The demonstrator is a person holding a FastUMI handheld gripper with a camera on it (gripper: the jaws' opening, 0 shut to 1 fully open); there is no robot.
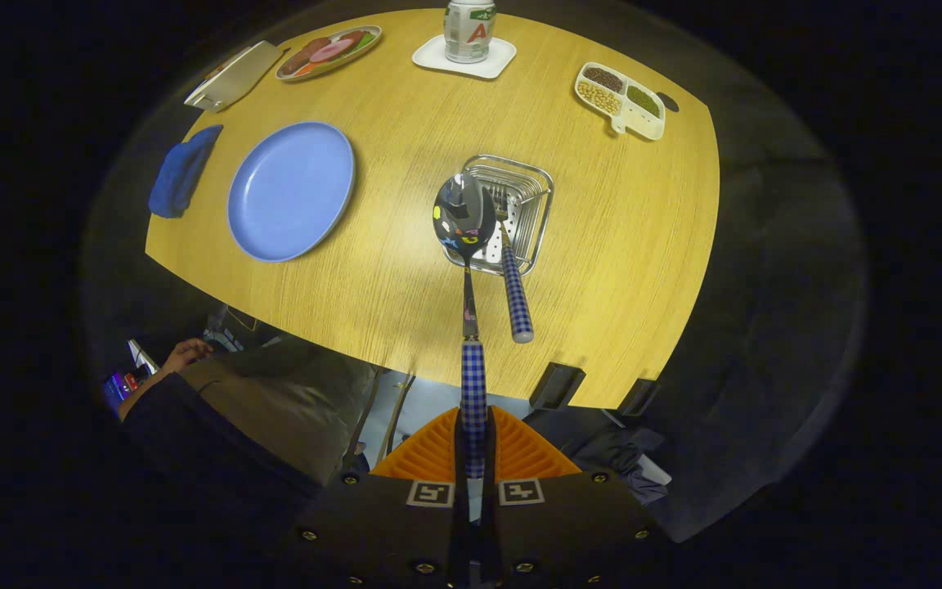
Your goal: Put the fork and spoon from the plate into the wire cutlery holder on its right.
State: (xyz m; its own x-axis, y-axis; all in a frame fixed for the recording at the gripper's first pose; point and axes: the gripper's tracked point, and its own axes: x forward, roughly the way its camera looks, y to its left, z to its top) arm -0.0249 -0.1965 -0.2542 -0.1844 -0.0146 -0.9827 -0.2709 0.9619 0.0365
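Tightly closed hand-held gripper (pixel 473 442) around spoon (pixel 466 245), above wire cutlery holder (pixel 532 190).

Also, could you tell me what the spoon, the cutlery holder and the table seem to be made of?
The spoon, gripped by its checked handle between the gripper's fingers, has a mirror-bright bowl that reflects the booth, so likely polished metal. The cutlery holder is thin shiny wire, probably steel or chromed. The table shows a fine straight grain with a matte look: wood or a wood-look laminate, hard to say which.
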